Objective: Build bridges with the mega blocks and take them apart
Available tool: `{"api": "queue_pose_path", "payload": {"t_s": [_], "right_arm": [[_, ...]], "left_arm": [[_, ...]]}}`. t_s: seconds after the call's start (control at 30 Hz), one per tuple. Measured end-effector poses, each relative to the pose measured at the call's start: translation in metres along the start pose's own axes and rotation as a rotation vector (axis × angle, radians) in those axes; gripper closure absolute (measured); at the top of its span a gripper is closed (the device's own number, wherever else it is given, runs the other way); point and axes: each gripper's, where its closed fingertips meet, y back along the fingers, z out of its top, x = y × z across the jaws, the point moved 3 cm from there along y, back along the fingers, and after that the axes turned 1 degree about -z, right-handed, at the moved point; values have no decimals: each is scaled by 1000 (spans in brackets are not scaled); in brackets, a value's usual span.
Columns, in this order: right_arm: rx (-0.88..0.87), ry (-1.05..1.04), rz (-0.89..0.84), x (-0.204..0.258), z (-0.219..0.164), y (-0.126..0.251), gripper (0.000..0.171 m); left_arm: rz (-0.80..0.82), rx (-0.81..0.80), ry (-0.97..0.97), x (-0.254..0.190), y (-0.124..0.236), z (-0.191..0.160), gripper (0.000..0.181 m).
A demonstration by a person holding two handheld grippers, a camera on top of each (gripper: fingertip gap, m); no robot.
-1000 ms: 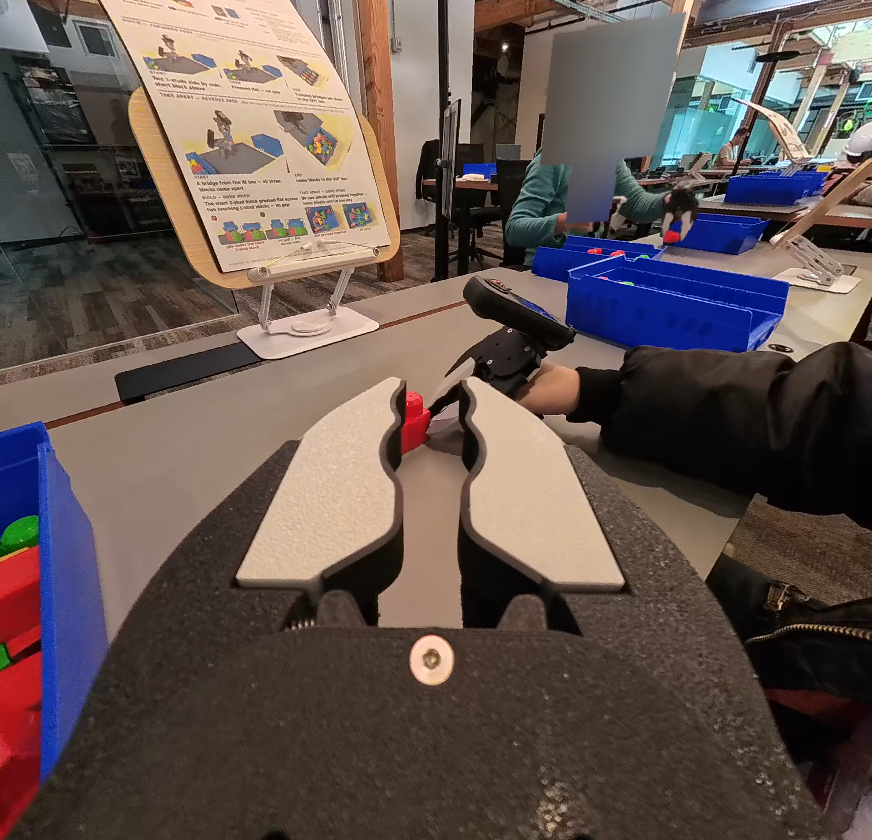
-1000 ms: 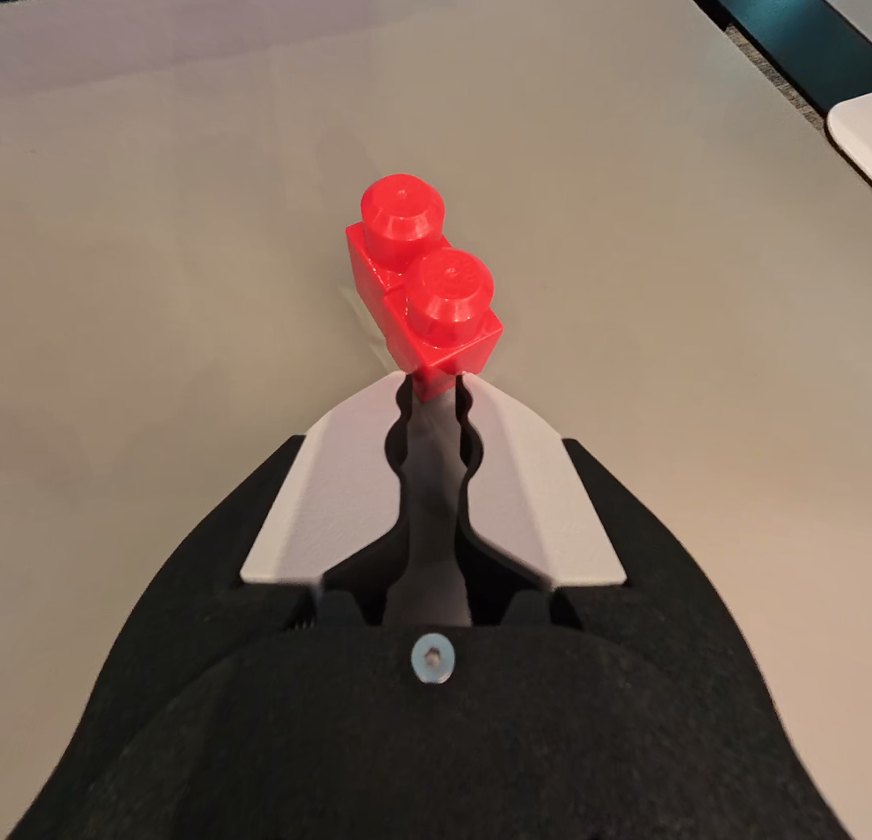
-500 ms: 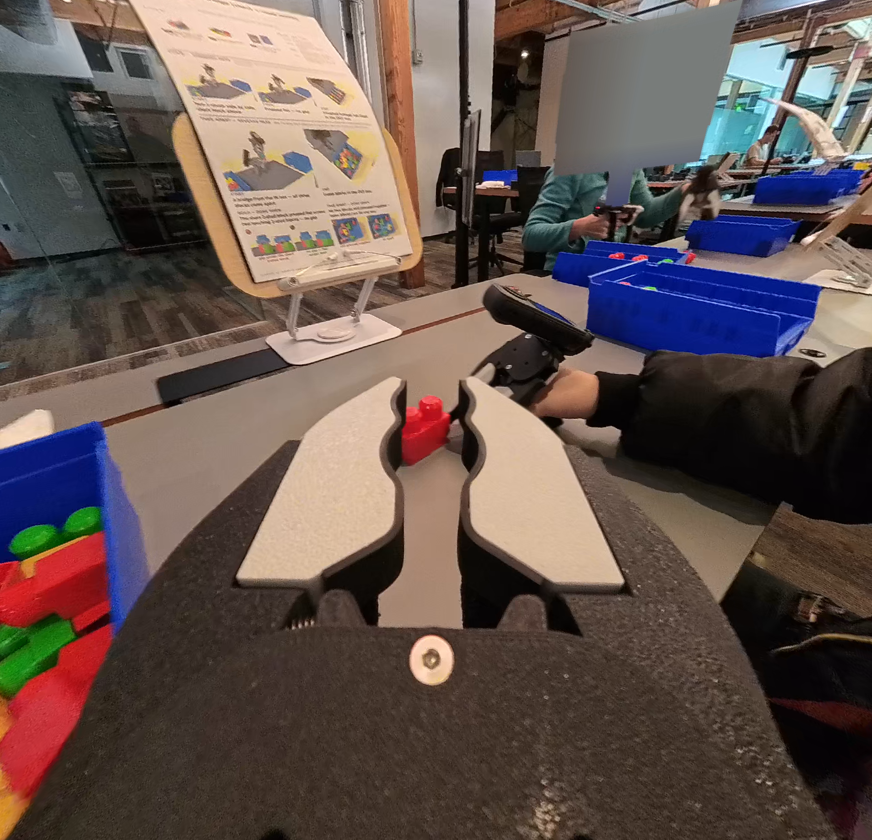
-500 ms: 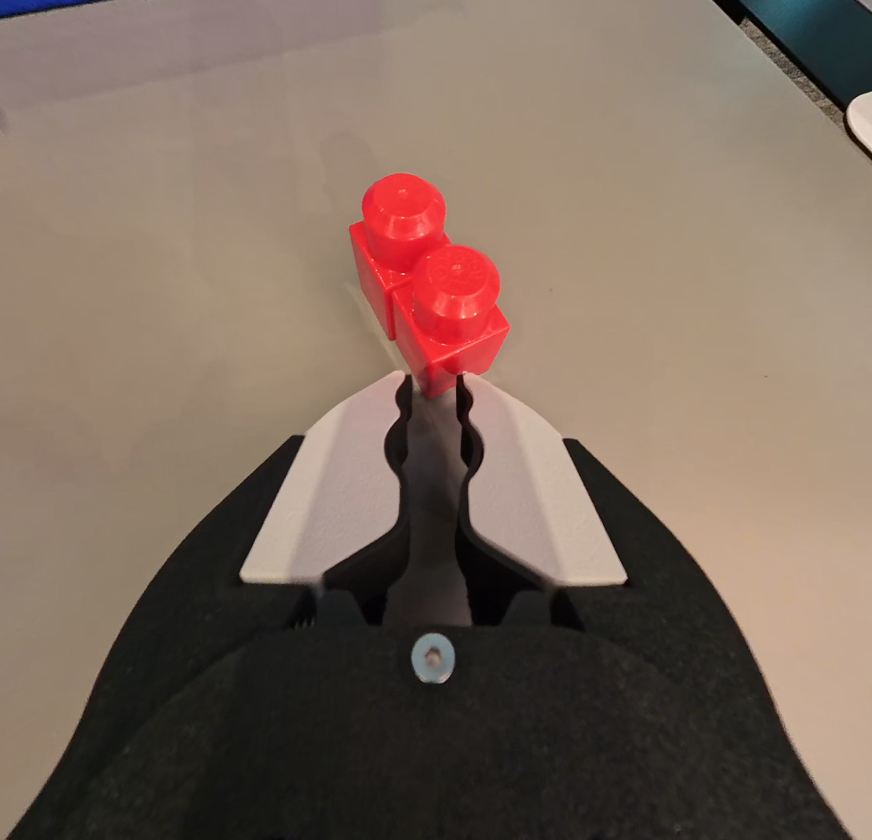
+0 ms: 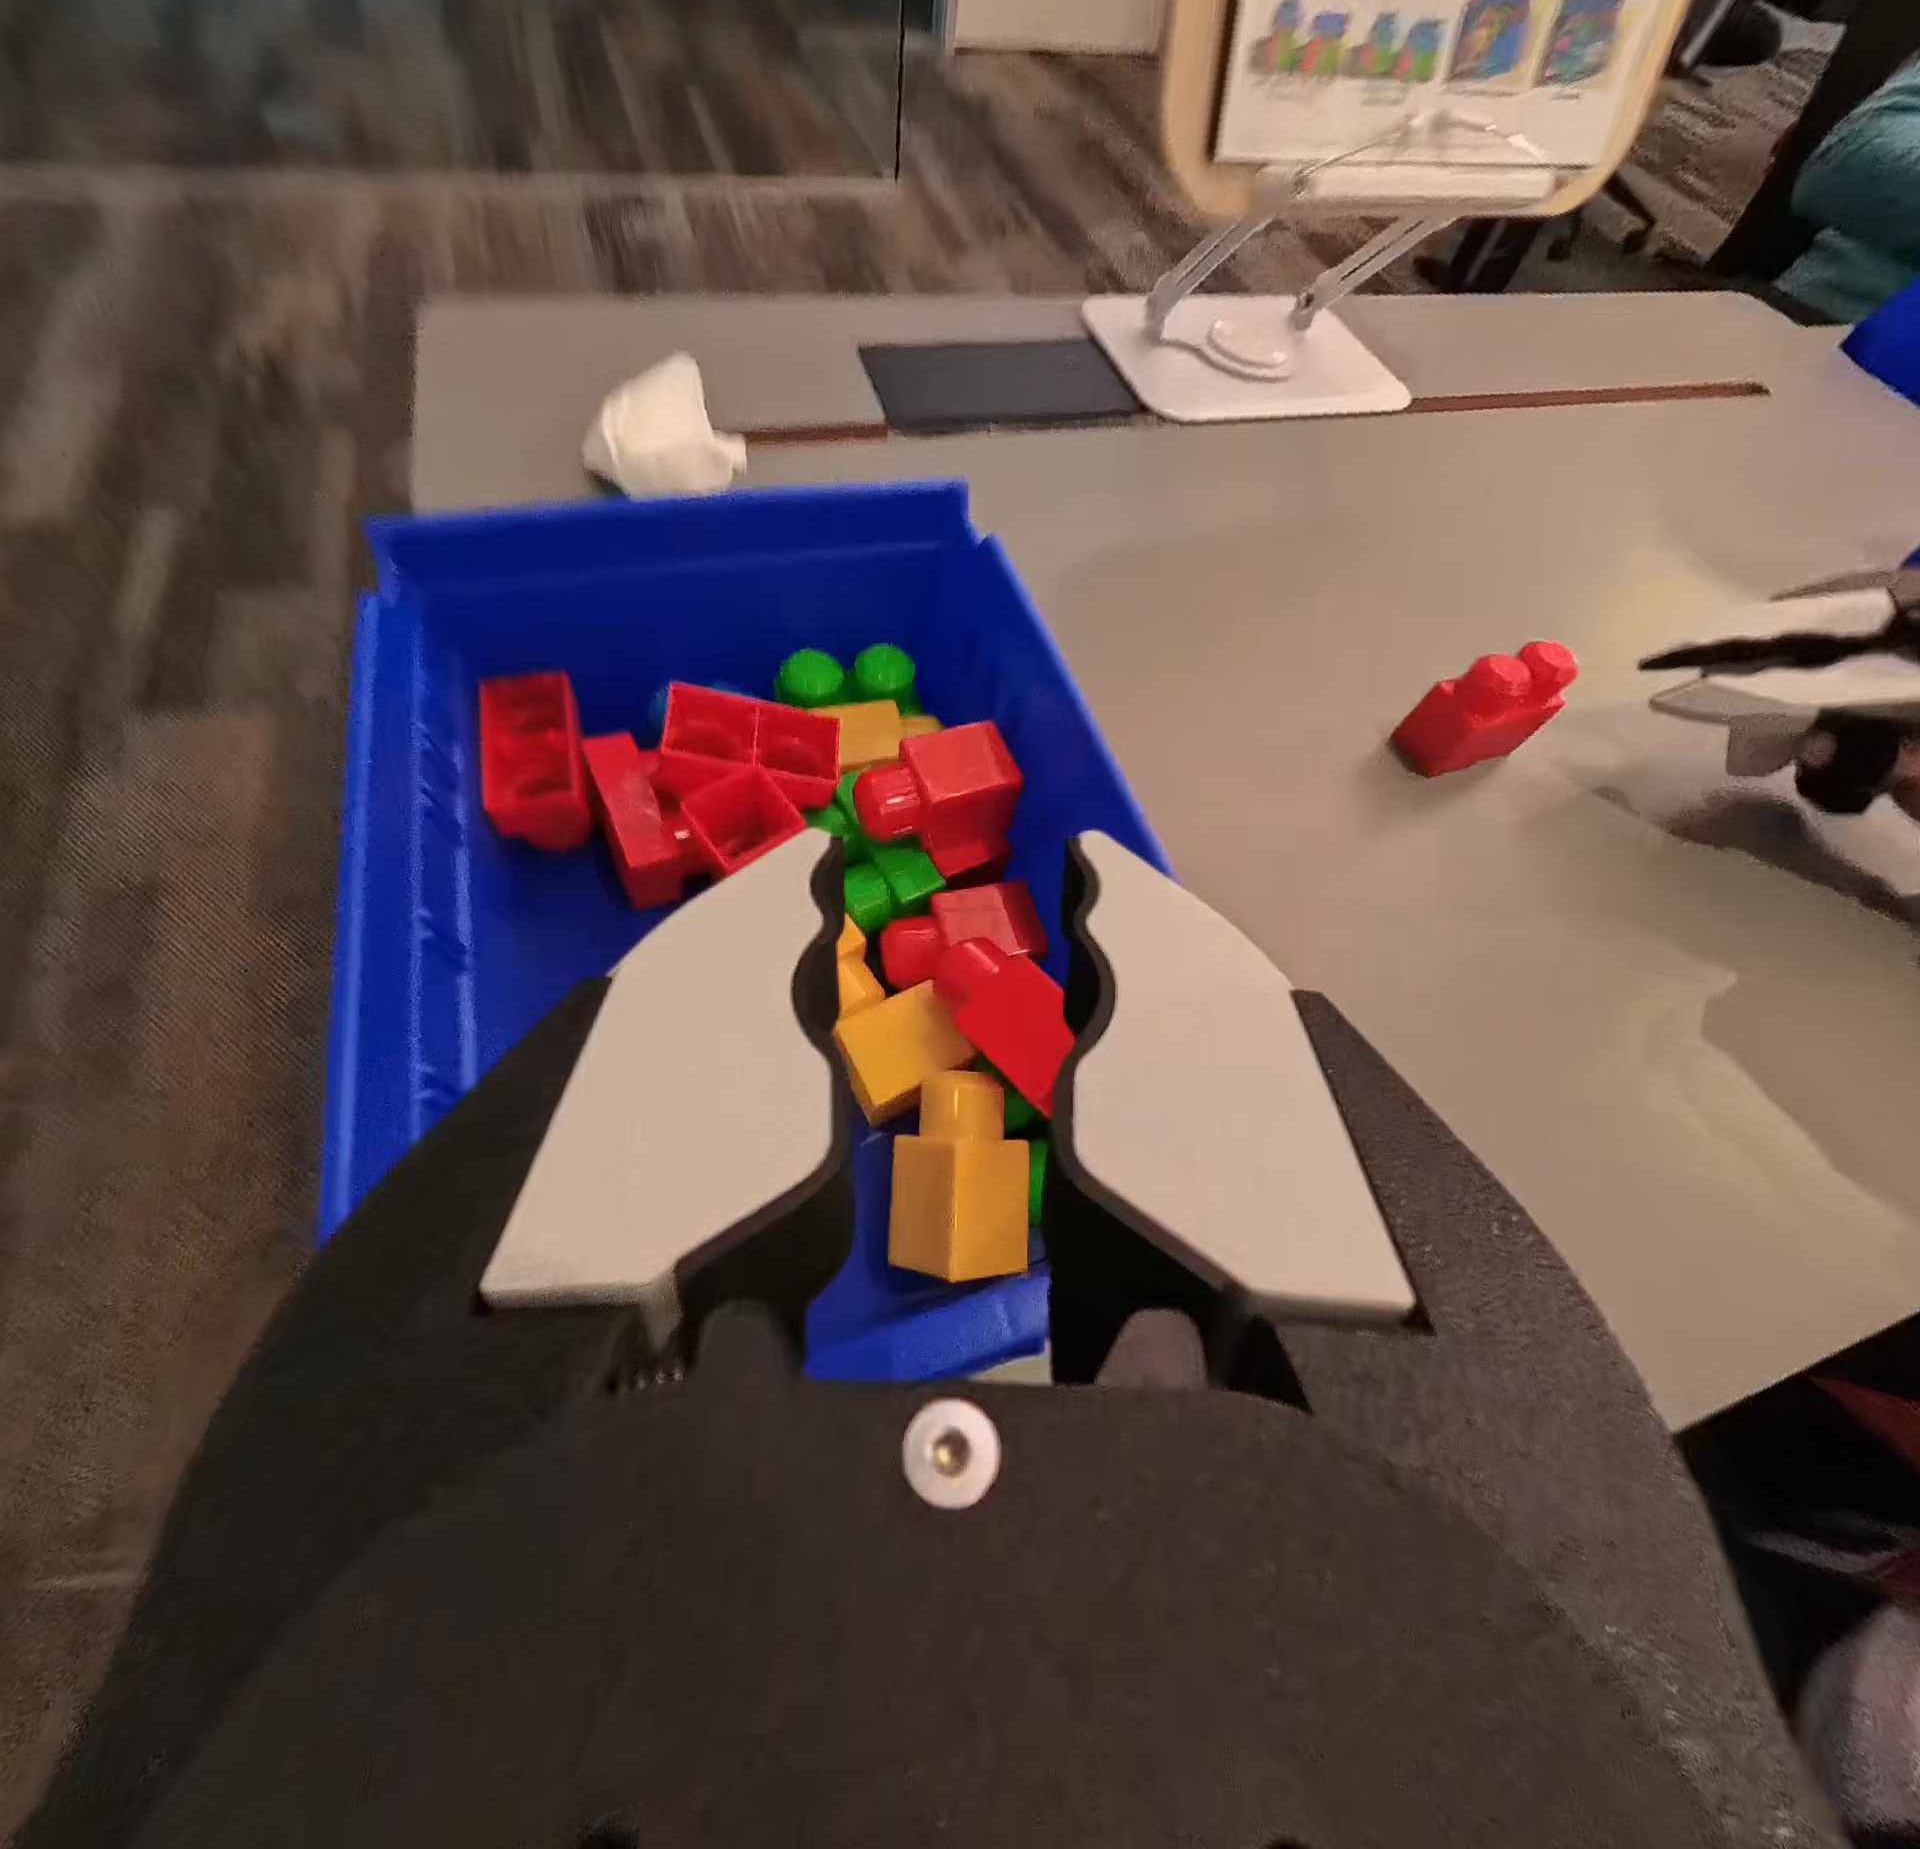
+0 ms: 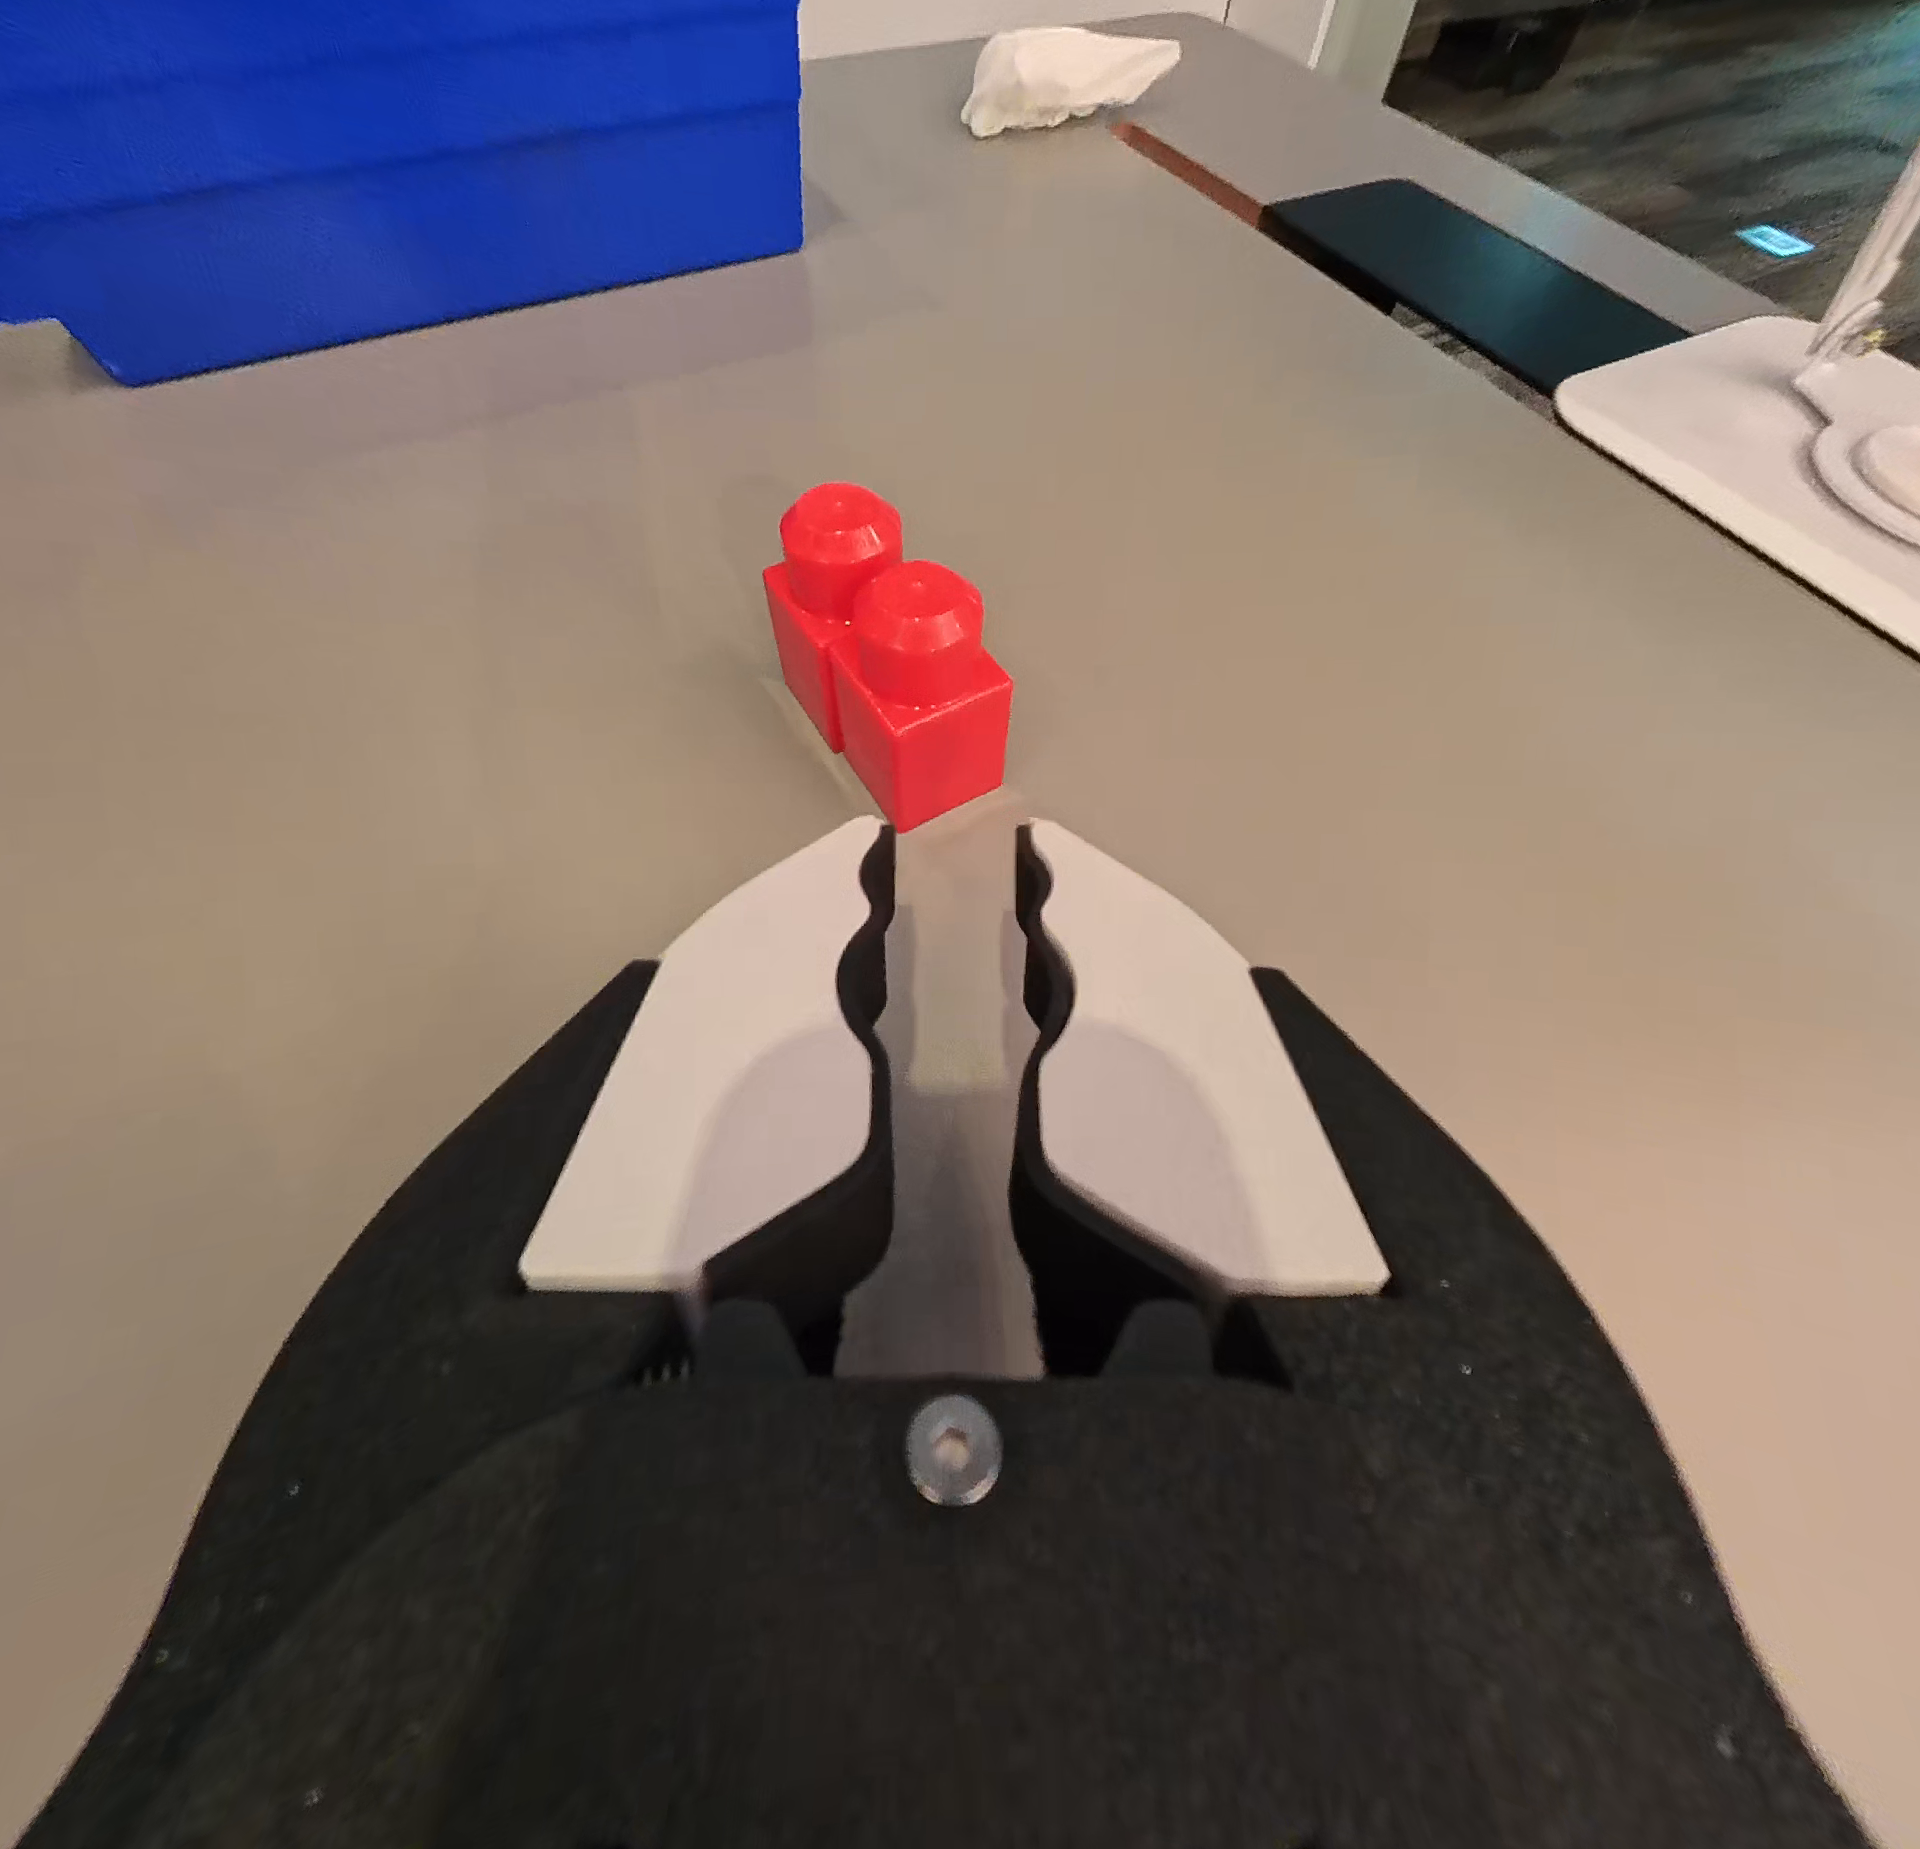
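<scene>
Left gripper [image 5: 948, 854]: held above the blue bin [image 5: 665, 594], jaws spread apart with nothing between them; seen only in the left wrist view.
Blue bin: set at the table's left end; its inside is shown only by the left wrist view, its outer wall [image 6: 395, 137] only by the right wrist view.
Bin contents: a loose heap of red blocks [image 5: 748, 739], green blocks [image 5: 847, 672] and yellow blocks [image 5: 961, 1191], mostly lying on their sides.
Right gripper [image 6: 956, 833]: jaws parted by a narrow gap, nothing clasped; its tips are held just short of the red two-stud block [image 6: 894, 677]. In the left wrist view it [image 5: 1683, 677] is seen blurred at the right edge.
Red two-stud block: standing upright on the grey table [image 6: 416, 656], studs up, well apart from the bin; also seen in the left wrist view [image 5: 1481, 708].
White crumpled cloth [image 5: 660, 428]: lying on the table beyond the bin; found in both views [image 6: 1070, 74].
Instruction board [image 5: 1403, 64]: propped on a white stand [image 5: 1247, 355]; the board is shown only by the left wrist view, the stand's base [image 6: 1745, 438] by both.
Dark mat [image 6: 1475, 272]: lying flat beside the stand's base.
</scene>
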Motion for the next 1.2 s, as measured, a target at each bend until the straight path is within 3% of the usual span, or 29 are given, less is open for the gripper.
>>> {"api": "queue_pose_path", "payload": {"t_s": [0.1,0.17,0.4,0.5,0.77,1.03,1.2], "right_arm": [[-31,-2,5,0,1,3,150],[-64,2,27,3,4,6,150],[-139,-40,95,10,4,16,150],[-163,-71,100,7,5,20,150],[-243,-201,109,-6,6,32,155],[-326,-275,102,-15,10,42,158],[-330,-302,114,-16,9,41,158]], "left_arm": [[0,70,128,21,-35,-3,141],[12,186,31,30,-60,-3,140],[57,607,-842,67,-96,-3,142],[13,708,-1077,76,-107,-3,139],[-185,867,-1318,90,-133,-9,139],[-326,867,-1466,92,-148,-25,148],[-328,892,-1529,95,-153,-26,142]]}}
